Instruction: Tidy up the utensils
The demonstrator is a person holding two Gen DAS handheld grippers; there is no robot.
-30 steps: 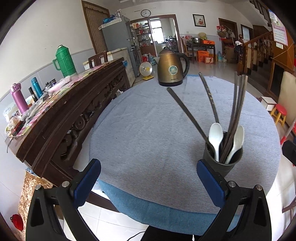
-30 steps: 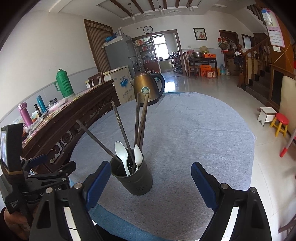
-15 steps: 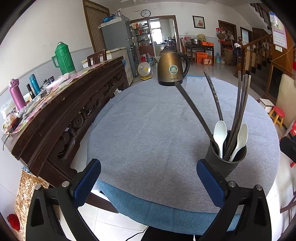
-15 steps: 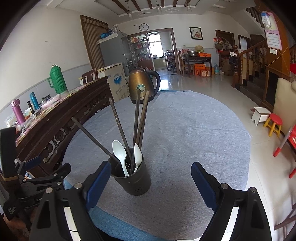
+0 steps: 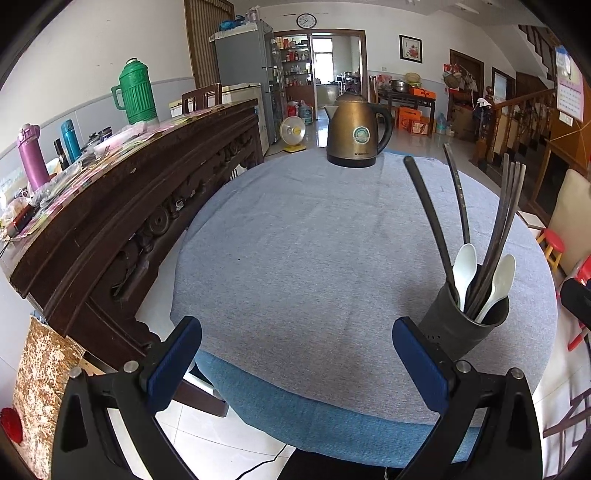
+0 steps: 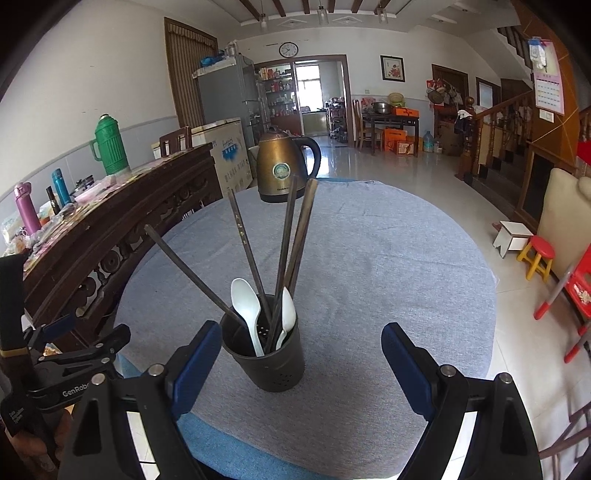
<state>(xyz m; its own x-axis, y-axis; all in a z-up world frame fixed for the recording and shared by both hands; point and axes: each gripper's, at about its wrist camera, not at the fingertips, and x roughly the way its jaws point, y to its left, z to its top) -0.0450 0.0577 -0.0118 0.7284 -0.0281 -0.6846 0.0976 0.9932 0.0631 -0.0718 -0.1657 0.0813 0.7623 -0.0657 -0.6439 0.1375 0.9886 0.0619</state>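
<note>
The left gripper (image 5: 295, 356) hangs at the near edge of the table with its blue-padded fingers (image 5: 173, 358) spread wide and nothing between them. The right gripper (image 6: 295, 354) is likewise spread apart and empty, hovering over the same near edge.

Below both lies a round table (image 5: 295, 236) covered in a grey-blue cloth (image 6: 388, 266) that drapes over the rim. A bronze electric kettle (image 5: 356, 134) stands at the far side of the table. To the left runs a dark carved wooden sideboard (image 5: 147, 192), its top crowded with a green thermos jug (image 5: 135, 94), a purple flask (image 5: 31, 155), a teal flask (image 5: 70, 140) and scattered papers. Beyond are a grey refrigerator (image 5: 243, 74), a wall clock (image 5: 306, 21), an open doorway, a staircase on the right and a small red stool (image 6: 541, 254) on the tiled floor.

The dark utensil holder (image 6: 264, 350) stands upright on the cloth near the table's front edge. In the right wrist view it sits just ahead of the gripper's left finger, partly within the open span. In the left wrist view it stands just beyond the gripper's right finger. It holds several dark chopsticks (image 6: 291, 240) fanned upward and two white spoons (image 6: 245, 310), bowls up.
</note>
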